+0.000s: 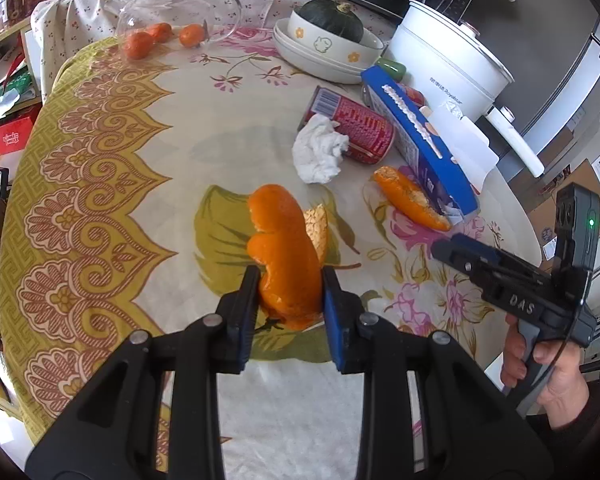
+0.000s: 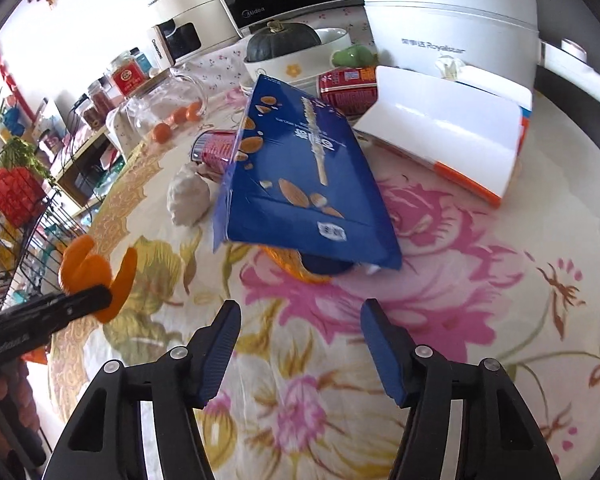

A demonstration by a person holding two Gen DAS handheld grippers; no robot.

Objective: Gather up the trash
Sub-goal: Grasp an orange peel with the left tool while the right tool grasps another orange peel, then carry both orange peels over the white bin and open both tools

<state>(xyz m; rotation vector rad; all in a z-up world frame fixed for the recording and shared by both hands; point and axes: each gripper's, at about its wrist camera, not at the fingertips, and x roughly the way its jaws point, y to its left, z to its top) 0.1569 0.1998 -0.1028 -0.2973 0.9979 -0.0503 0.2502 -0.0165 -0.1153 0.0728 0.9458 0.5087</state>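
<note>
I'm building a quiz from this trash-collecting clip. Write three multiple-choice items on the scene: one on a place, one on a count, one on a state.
1. Where does the crumpled white tissue lie?
A. against the red can
B. inside the glass jar
C. in the bowl with the squash

2. How many small whole oranges sit by the glass jar?
A. one
B. three
C. six

3. What is the state of the left gripper?
A. open over bare cloth
C. shut on the blue box
B. shut on the orange peel

Answers: 1 A, the tissue rests against the side of the lying can. 2 B, three oranges show at the jar's base. 3 B, both pads press the peel's sides, while the right gripper stands open short of the blue box.
</note>
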